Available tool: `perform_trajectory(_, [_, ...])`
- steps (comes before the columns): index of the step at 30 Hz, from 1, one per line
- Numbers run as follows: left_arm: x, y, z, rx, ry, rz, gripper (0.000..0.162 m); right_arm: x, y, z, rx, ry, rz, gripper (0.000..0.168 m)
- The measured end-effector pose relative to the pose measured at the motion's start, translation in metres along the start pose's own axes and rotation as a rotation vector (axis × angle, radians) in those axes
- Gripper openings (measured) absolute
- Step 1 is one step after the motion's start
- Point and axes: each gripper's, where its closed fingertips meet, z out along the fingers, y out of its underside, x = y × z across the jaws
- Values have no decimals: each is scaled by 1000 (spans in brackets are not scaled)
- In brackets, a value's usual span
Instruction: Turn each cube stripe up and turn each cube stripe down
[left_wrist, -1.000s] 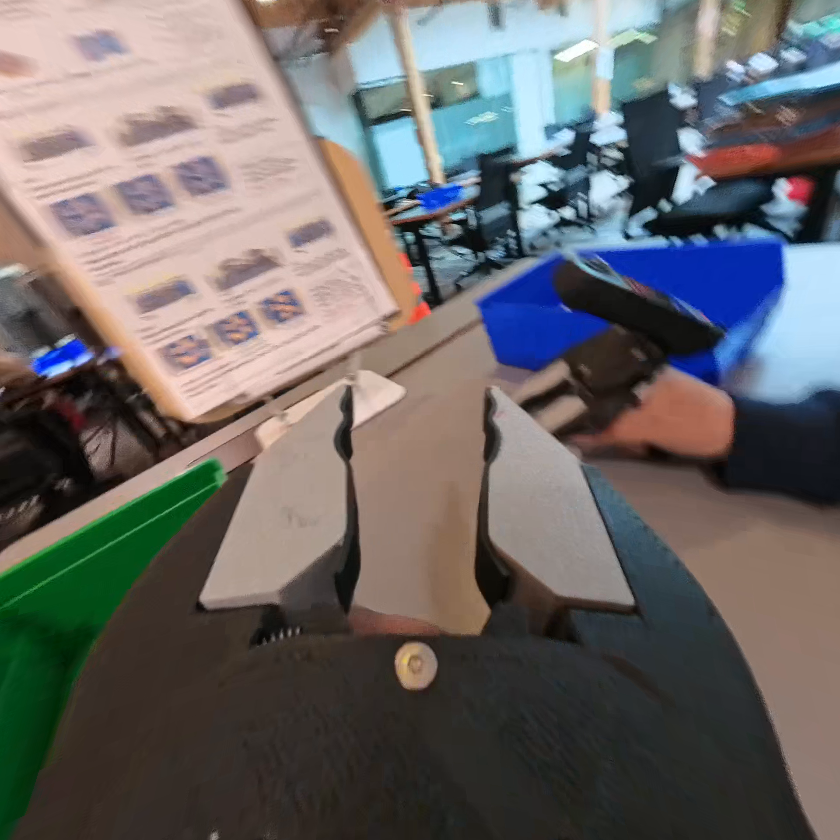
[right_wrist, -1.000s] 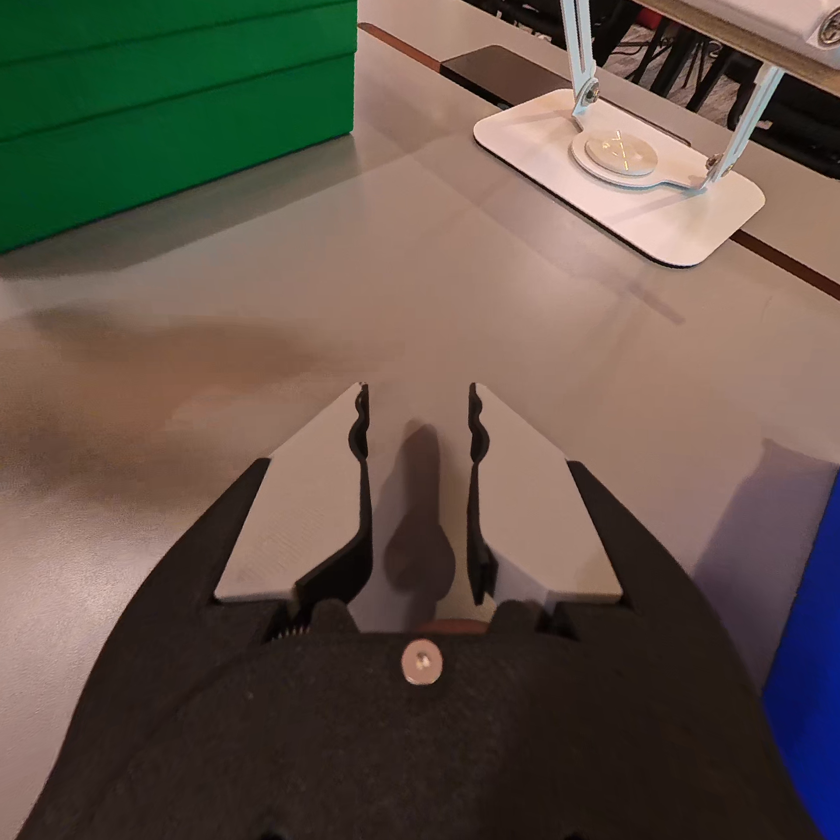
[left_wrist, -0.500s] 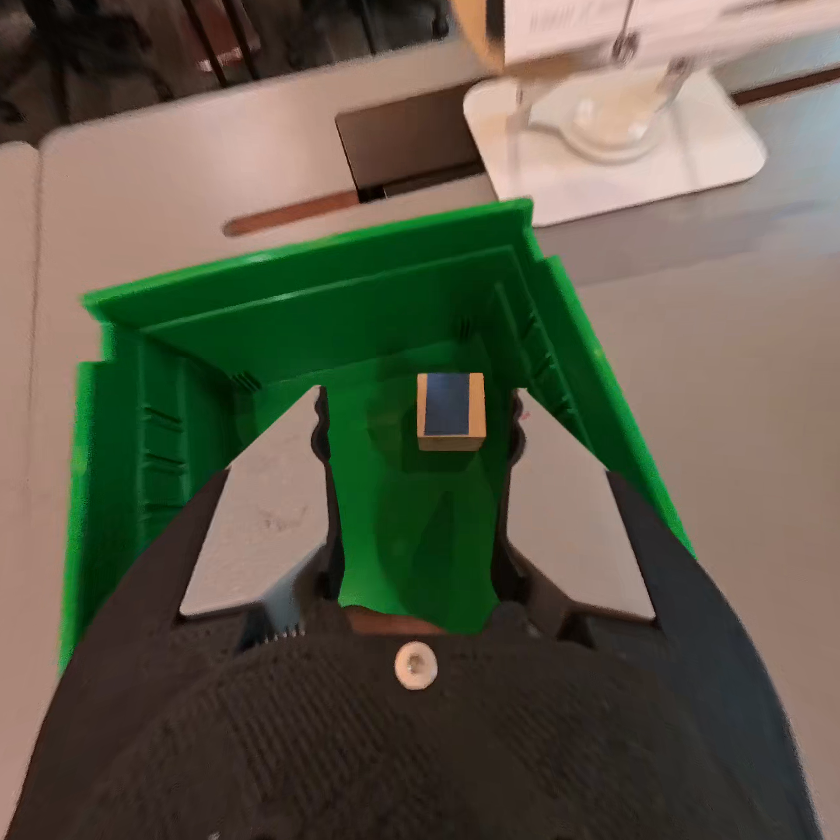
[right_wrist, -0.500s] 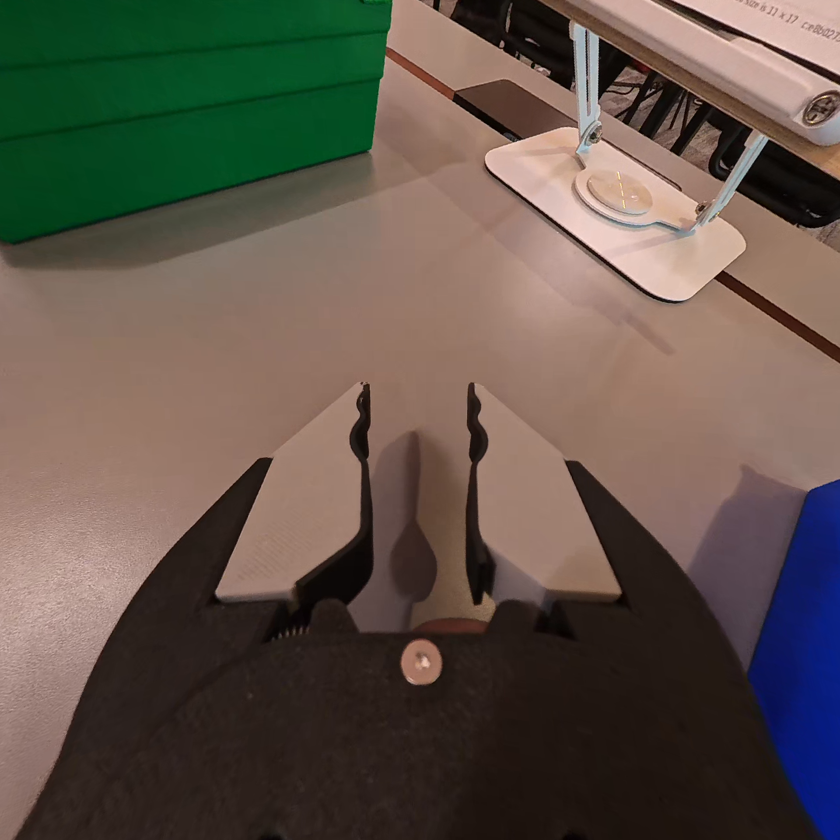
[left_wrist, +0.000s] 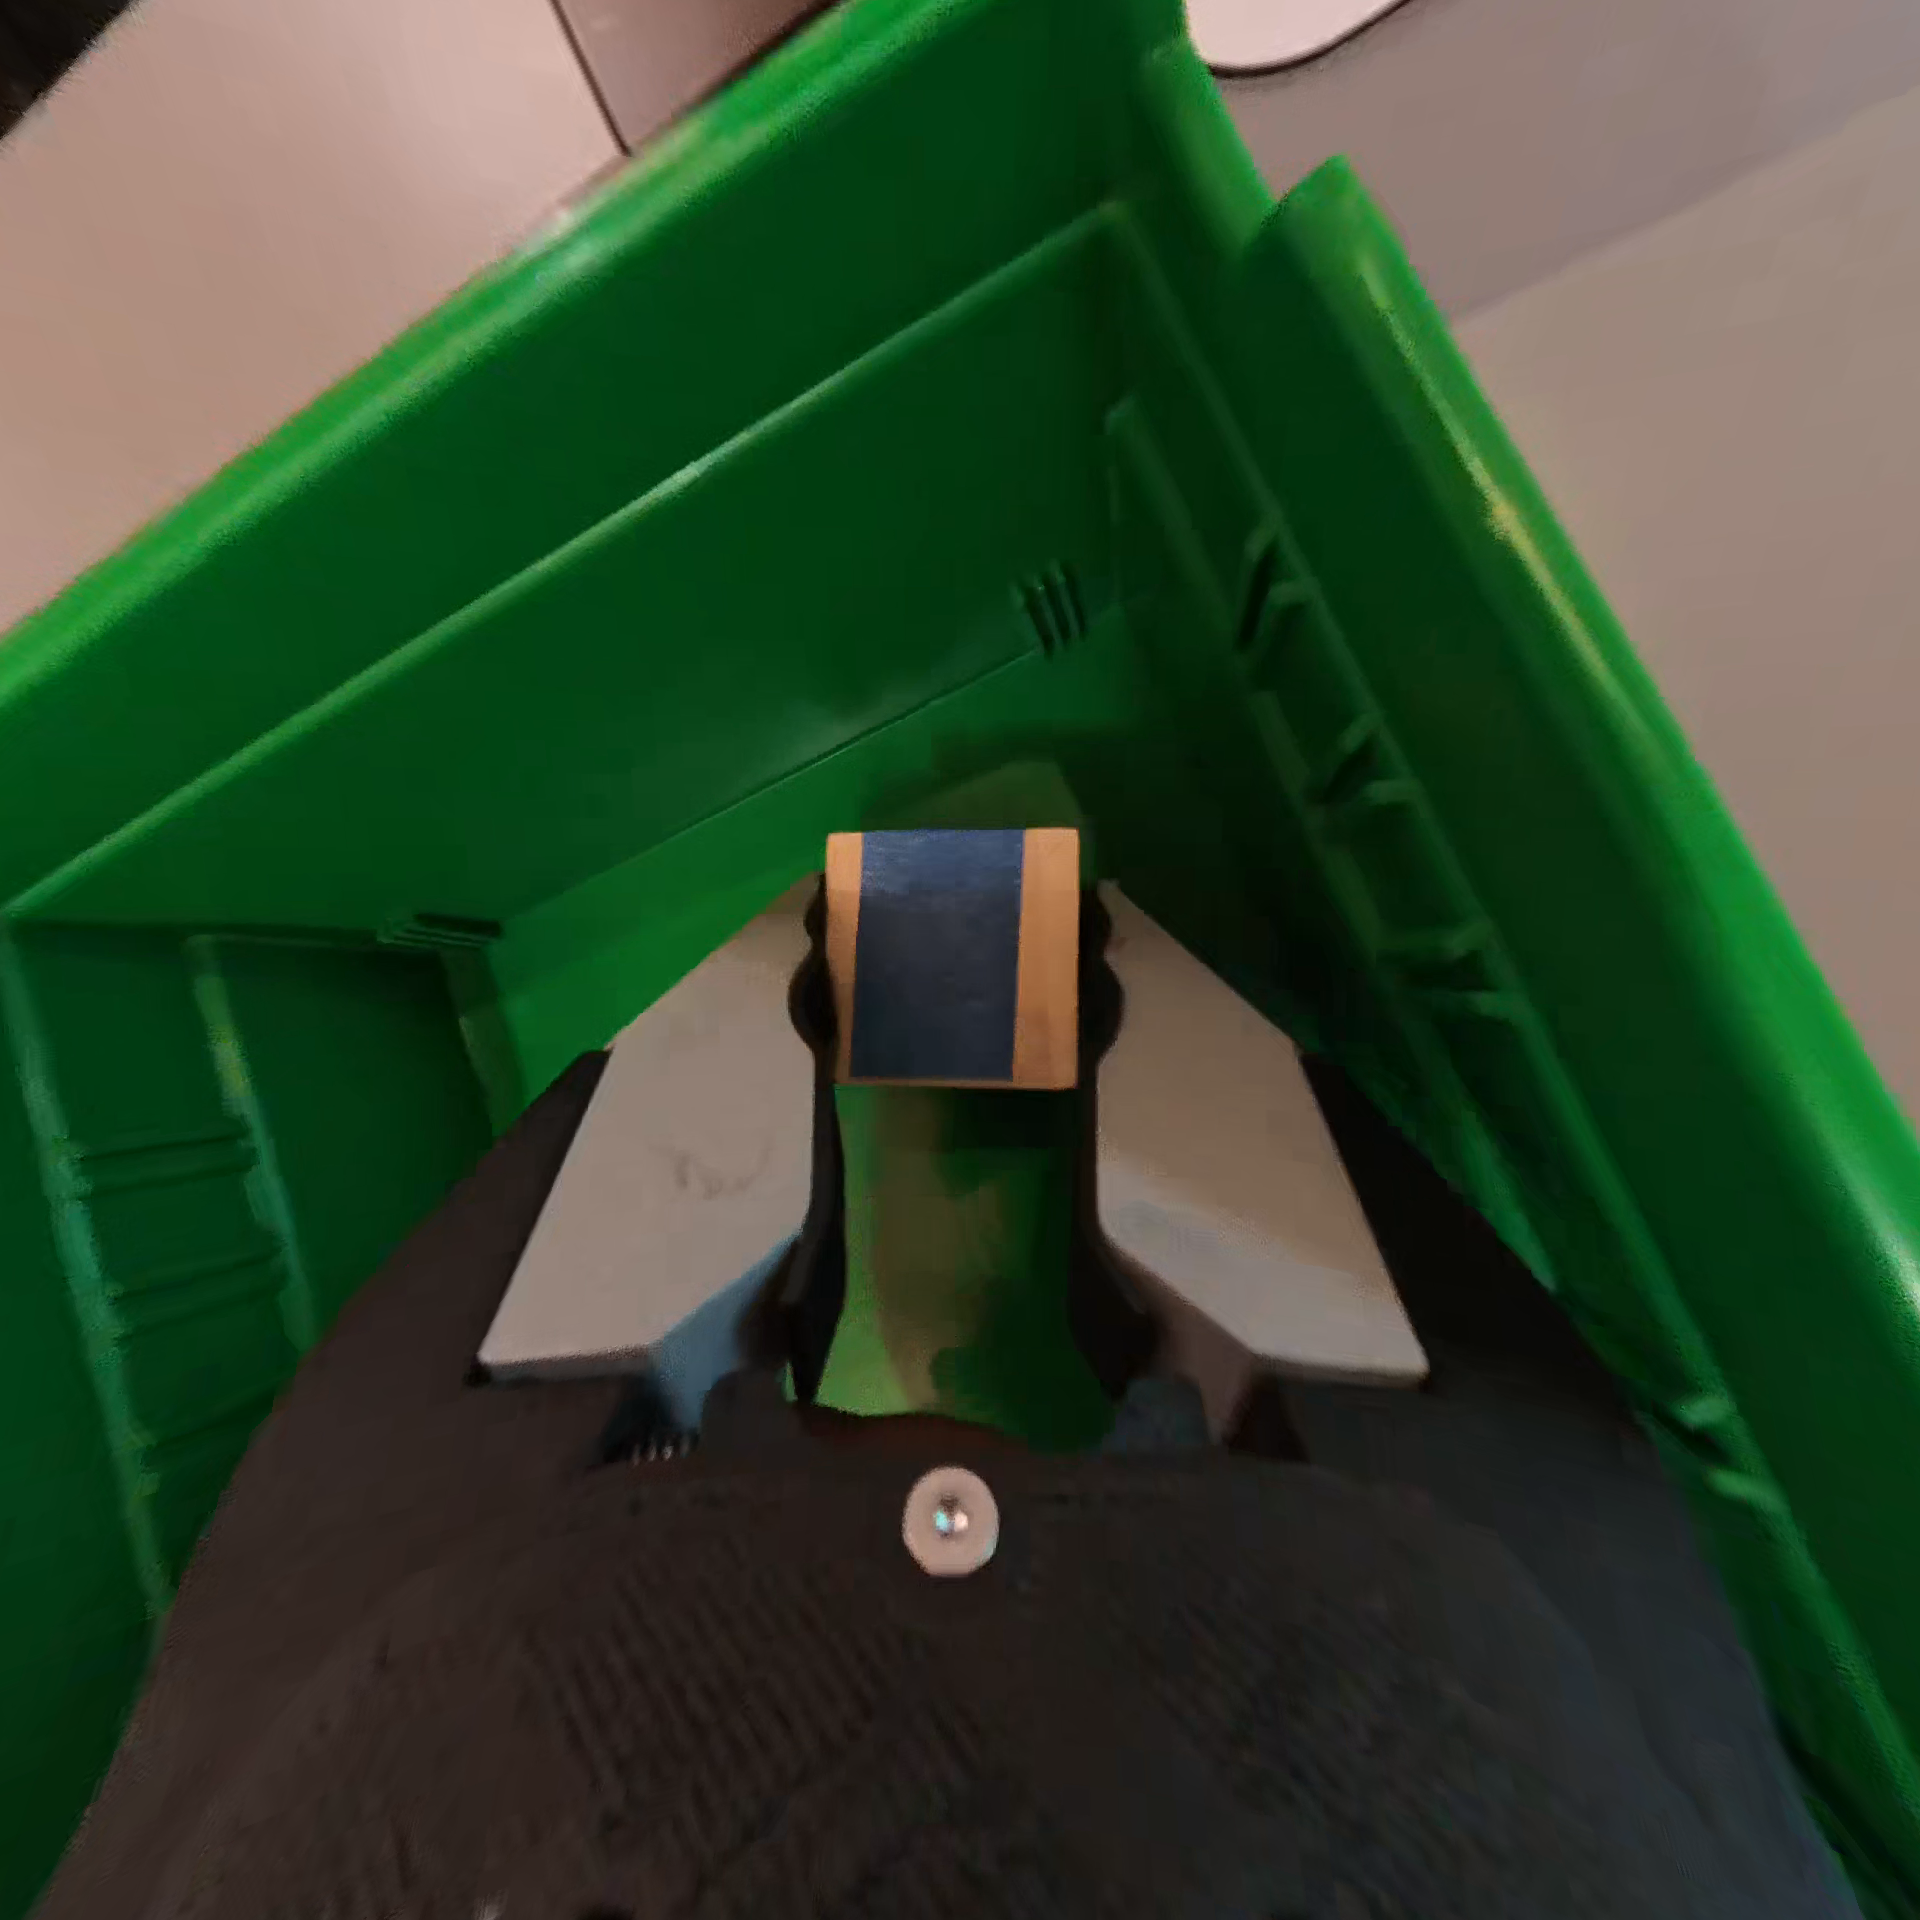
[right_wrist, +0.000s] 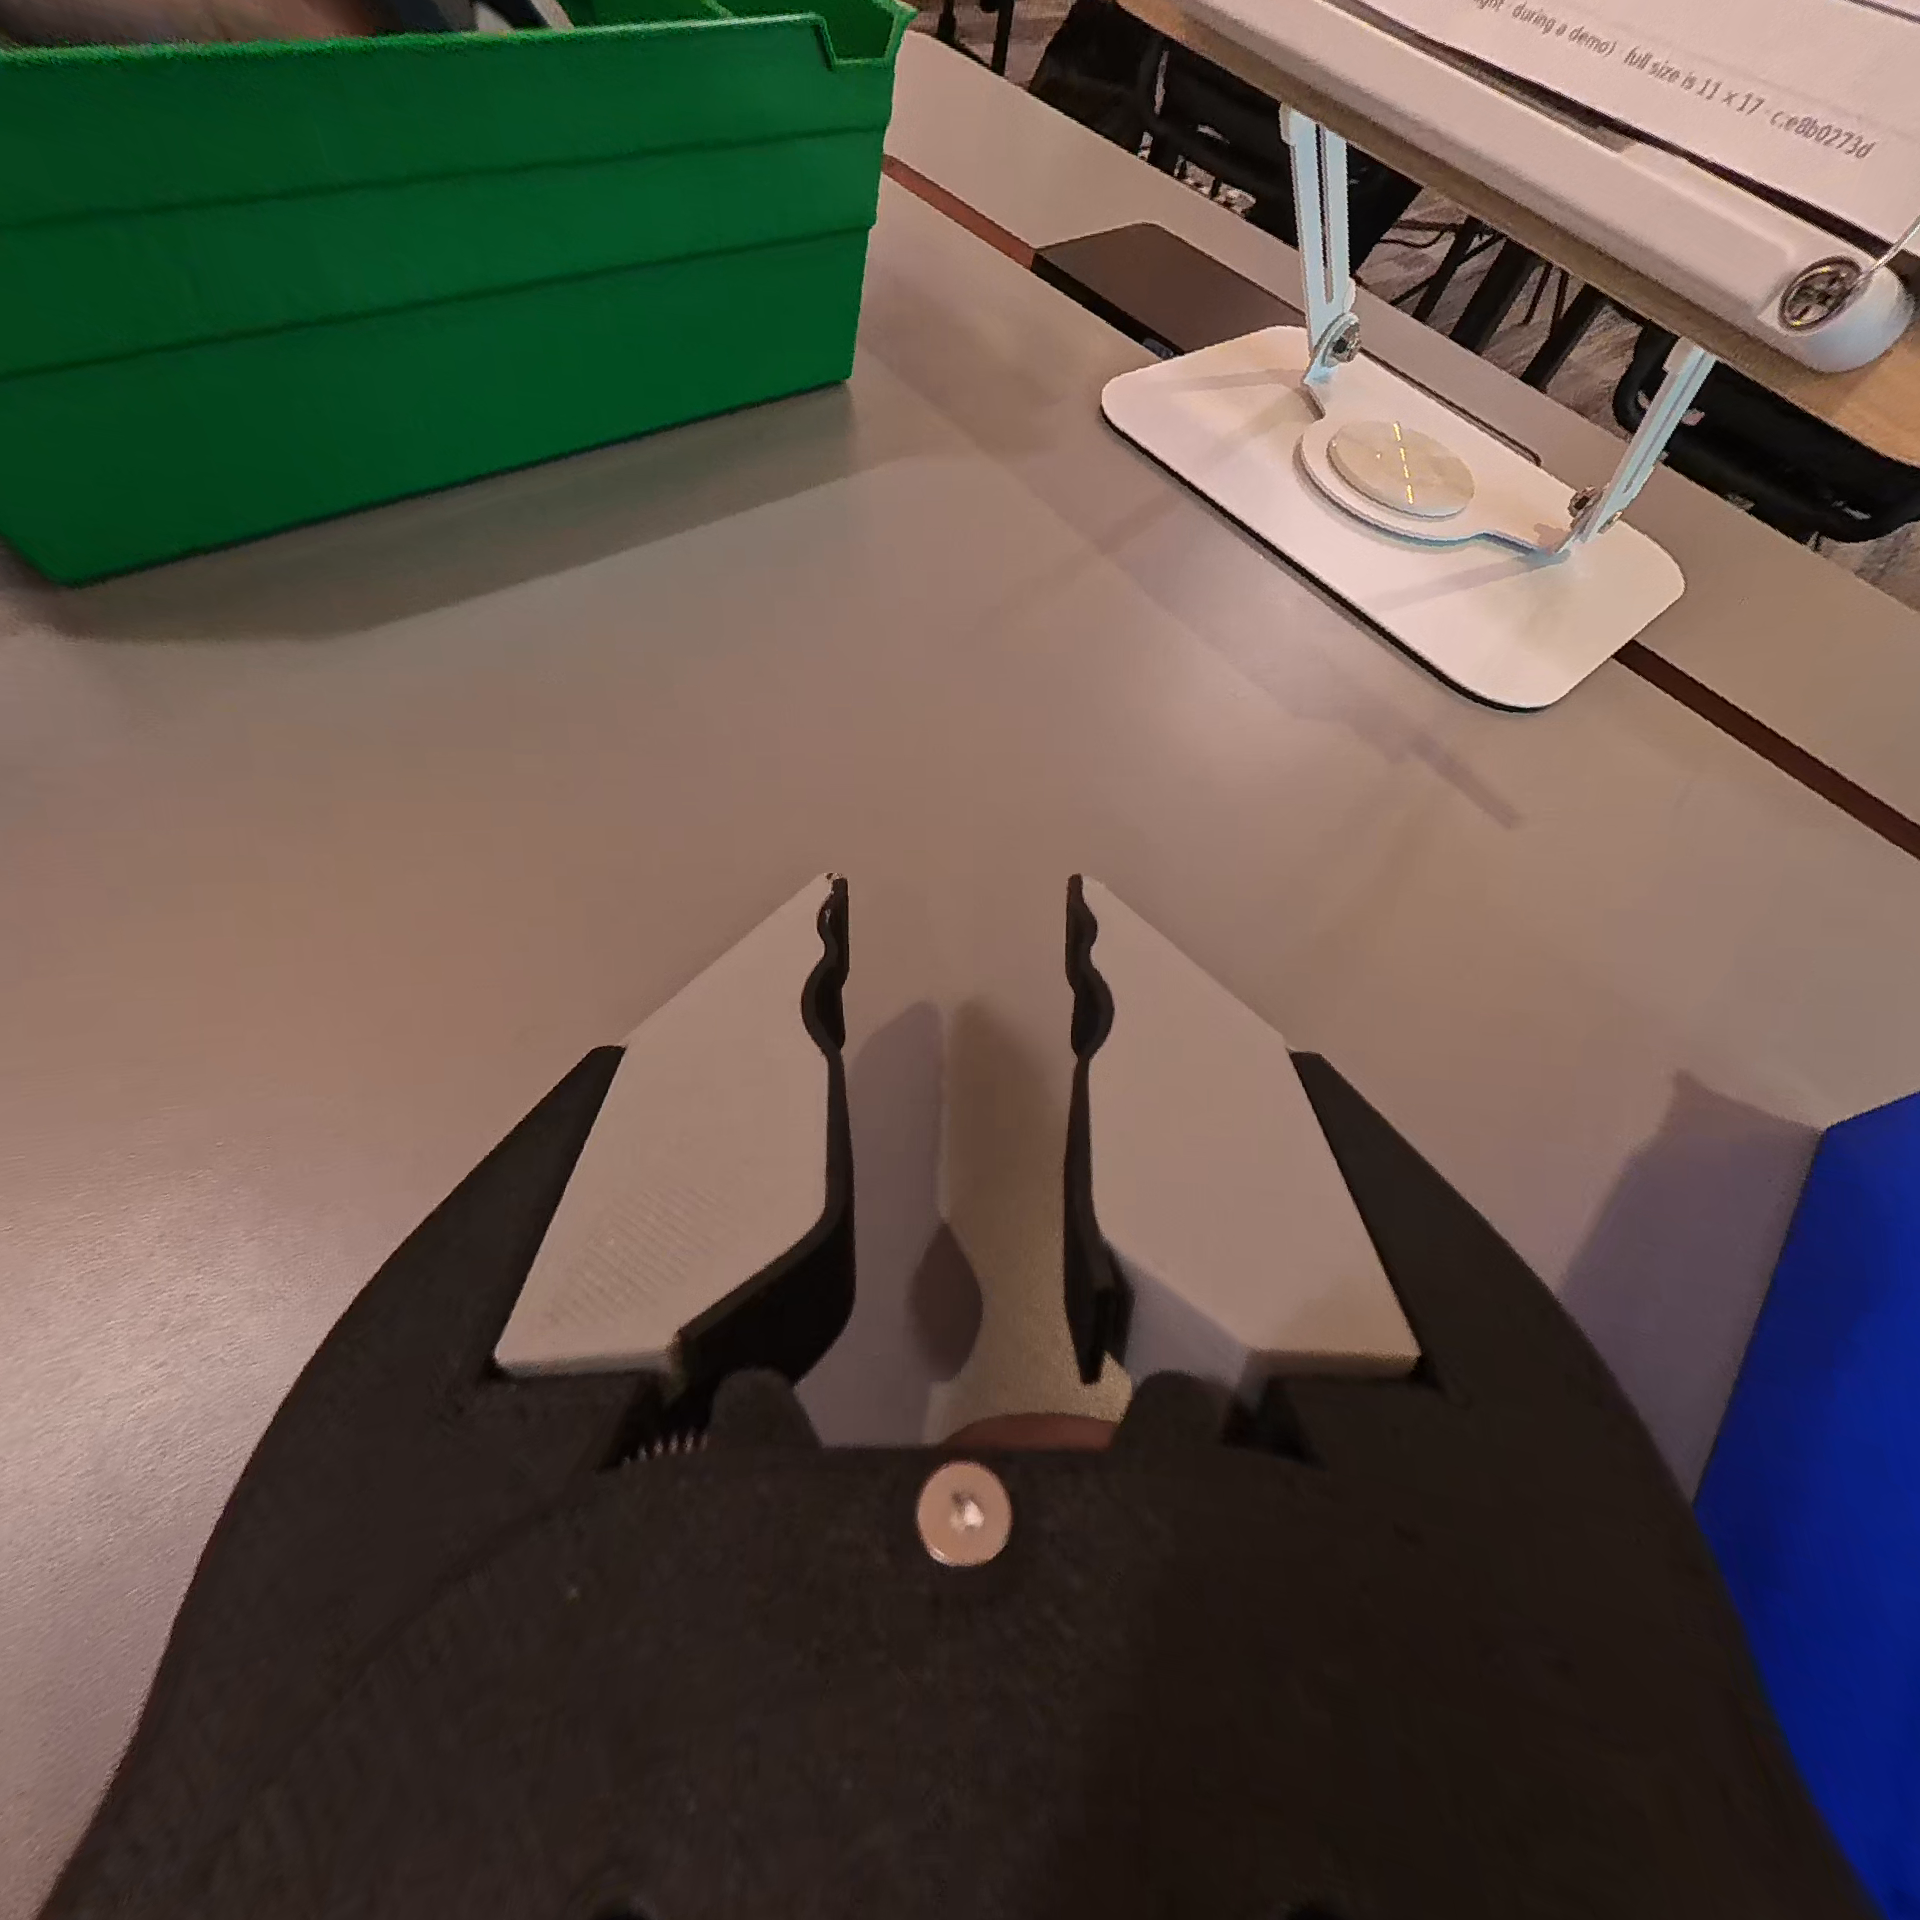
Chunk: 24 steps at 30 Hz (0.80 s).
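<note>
Left wrist view: left gripper (left_wrist: 951, 961) inside green bin (left_wrist: 727, 540), fingers flanking wooden cube (left_wrist: 951, 961), blue stripe facing camera; contact unclear, cannot tell if gripped. Step: grasping cube. Next: close, lift, rotate. Right gripper (right_wrist: 951, 904) idle above tabletop (right_wrist: 416, 831), fingers parted, empty.

We see a grey table (right_wrist: 623, 790) bearing a green bin (right_wrist: 416, 312), a white stand (right_wrist: 1455, 582) and a blue bin (right_wrist: 1829, 1455).
</note>
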Motion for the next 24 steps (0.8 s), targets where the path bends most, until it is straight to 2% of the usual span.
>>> perform_trajectory(3, [-11,-19,-26,123,-23,1,46,-3,-2,-1,8,-9,-5,39])
perform_trajectory(6, [1,-63,-82,403,29,48,46,-10,-6,-2,22,-41,-9,39])
perform_trajectory(8, [33,-90,-131,615,94,174,45,-24,-13,-4,58,-124,1,40])
perform_trajectory(10, [86,-103,-183,823,183,375,45,-46,-25,-11,125,-273,42,41])
perform_trajectory(13, [182,-82,-252,1116,381,713,44,-82,-50,-38,255,-591,153,42])
perform_trajectory(15, [225,-62,-271,1161,478,826,44,-104,-65,-69,316,-868,248,49])
perform_trajectory(18, [262,-45,-287,1217,516,923,45,-119,-82,-113,429,-1142,302,48])
perform_trajectory(20, [278,-38,-295,1245,563,950,45,-125,-85,-133,436,-1300,339,52])
perform_trajectory(24, [298,-32,-299,1281,564,1001,45,-129,-89,-145,428,-1450,424,60])
